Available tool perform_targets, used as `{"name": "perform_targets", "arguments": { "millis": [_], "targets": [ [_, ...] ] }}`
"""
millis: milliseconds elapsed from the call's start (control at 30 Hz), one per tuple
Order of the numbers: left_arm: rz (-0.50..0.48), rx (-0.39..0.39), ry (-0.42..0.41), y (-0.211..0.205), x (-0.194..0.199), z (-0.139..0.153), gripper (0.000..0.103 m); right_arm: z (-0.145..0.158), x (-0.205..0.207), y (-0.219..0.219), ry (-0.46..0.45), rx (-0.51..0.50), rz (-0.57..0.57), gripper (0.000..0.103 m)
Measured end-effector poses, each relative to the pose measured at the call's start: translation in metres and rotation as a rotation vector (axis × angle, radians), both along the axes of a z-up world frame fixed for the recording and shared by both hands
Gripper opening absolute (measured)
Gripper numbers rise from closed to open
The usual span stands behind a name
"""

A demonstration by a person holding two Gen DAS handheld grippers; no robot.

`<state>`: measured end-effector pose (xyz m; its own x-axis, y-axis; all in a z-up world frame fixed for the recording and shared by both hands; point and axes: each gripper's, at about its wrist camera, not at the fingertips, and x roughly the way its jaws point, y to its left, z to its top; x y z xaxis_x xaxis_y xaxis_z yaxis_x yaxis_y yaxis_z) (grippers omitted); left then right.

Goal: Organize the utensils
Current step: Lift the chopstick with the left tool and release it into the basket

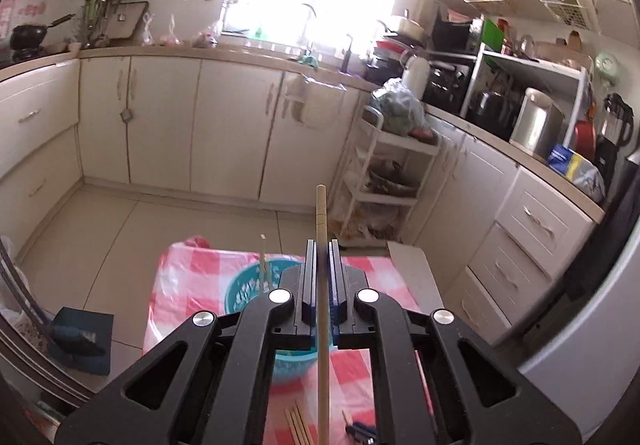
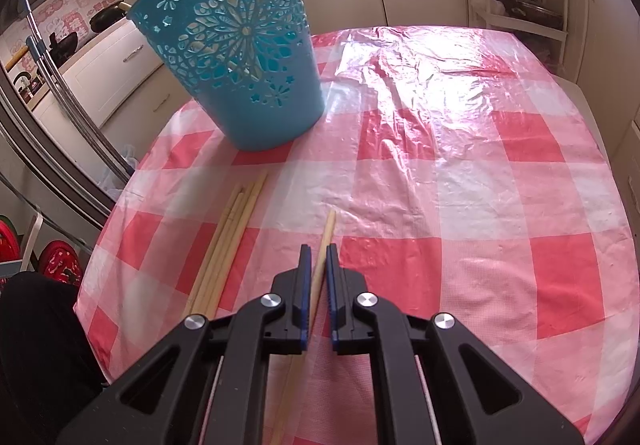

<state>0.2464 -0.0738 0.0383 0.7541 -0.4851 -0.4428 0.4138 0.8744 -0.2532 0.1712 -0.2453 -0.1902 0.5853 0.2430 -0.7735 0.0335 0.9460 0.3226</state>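
Note:
My left gripper (image 1: 321, 245) is shut on a wooden chopstick (image 1: 321, 213), held high above the table; the stick runs straight out past the fingertips. Far below it stands the blue cut-out basket (image 1: 244, 287) on the red-and-white check cloth (image 1: 192, 269), with one chopstick (image 1: 262, 269) upright inside. In the right wrist view the basket (image 2: 240, 57) stands at the table's far left. My right gripper (image 2: 318, 249) is low over the cloth (image 2: 460, 185), shut on another chopstick (image 2: 329, 225). Several loose chopsticks (image 2: 228, 241) lie together just left of it.
White kitchen cabinets (image 1: 168, 125) and a white shelf rack (image 1: 384, 181) stand beyond the table. A blue dustpan (image 1: 80, 337) lies on the floor at left. Metal poles (image 2: 60, 105) lean at the table's left, and a dark-clothed part of a person (image 2: 36, 345) is at lower left.

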Motion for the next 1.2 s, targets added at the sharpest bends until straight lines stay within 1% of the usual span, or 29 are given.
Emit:
{"name": "perform_targets", "arguments": {
  "millis": [67, 167, 233, 333, 433, 567, 733, 933, 1000, 1033, 1067, 1100, 1133, 1167, 1200],
  "targets": [
    [0.063, -0.015, -0.028, -0.007, 0.020, 0.003, 0.005, 0.000, 0.000, 0.000, -0.001, 0.002, 0.001, 0.008],
    [0.124, -0.020, -0.080, -0.019, 0.039, 0.008, 0.005, 0.000, 0.000, 0.000, -0.004, -0.001, 0.006, 0.008],
    [0.163, -0.002, -0.125, -0.030, 0.050, 0.009, 0.005, 0.000, 0.001, 0.001, -0.010, -0.011, 0.012, 0.008],
    [0.203, 0.030, -0.145, -0.043, 0.069, -0.003, 0.005, 0.000, 0.001, 0.004, -0.019, -0.029, 0.023, 0.009],
    [0.226, 0.057, -0.134, -0.051, 0.083, -0.022, 0.005, 0.000, 0.002, 0.007, -0.023, -0.037, 0.028, 0.009],
    [0.243, 0.079, -0.092, -0.054, 0.093, -0.053, 0.005, 0.000, 0.003, 0.005, -0.025, -0.031, 0.028, 0.009],
    [0.238, 0.116, -0.049, -0.046, 0.091, -0.081, 0.005, 0.000, 0.003, 0.006, -0.027, -0.033, 0.028, 0.010],
    [0.215, 0.150, -0.008, -0.031, 0.078, -0.093, 0.007, 0.000, 0.002, 0.007, -0.032, -0.045, 0.032, 0.011],
    [0.209, 0.165, -0.001, -0.026, 0.069, -0.092, 0.013, 0.000, 0.002, 0.006, -0.032, -0.034, 0.034, 0.012],
    [0.206, 0.170, -0.002, -0.022, 0.062, -0.091, 0.023, 0.000, 0.002, 0.005, -0.030, -0.016, 0.036, 0.014],
    [0.208, 0.178, -0.007, -0.018, 0.055, -0.088, 0.036, 0.000, 0.003, 0.002, -0.026, 0.001, 0.035, 0.014],
    [0.220, 0.188, -0.022, -0.011, 0.046, -0.084, 0.043, 0.000, 0.002, -0.001, -0.015, 0.026, 0.030, 0.015],
    [0.231, 0.193, -0.041, -0.003, 0.035, -0.079, 0.051, 0.000, 0.002, -0.004, -0.005, 0.049, 0.025, 0.016],
    [0.236, 0.193, -0.054, 0.003, 0.026, -0.075, 0.057, 0.000, 0.001, -0.007, 0.003, 0.068, 0.020, 0.016],
    [0.242, 0.190, -0.068, 0.012, 0.015, -0.071, 0.060, -0.001, -0.001, -0.008, 0.007, 0.077, 0.016, 0.016]
  ]
}}
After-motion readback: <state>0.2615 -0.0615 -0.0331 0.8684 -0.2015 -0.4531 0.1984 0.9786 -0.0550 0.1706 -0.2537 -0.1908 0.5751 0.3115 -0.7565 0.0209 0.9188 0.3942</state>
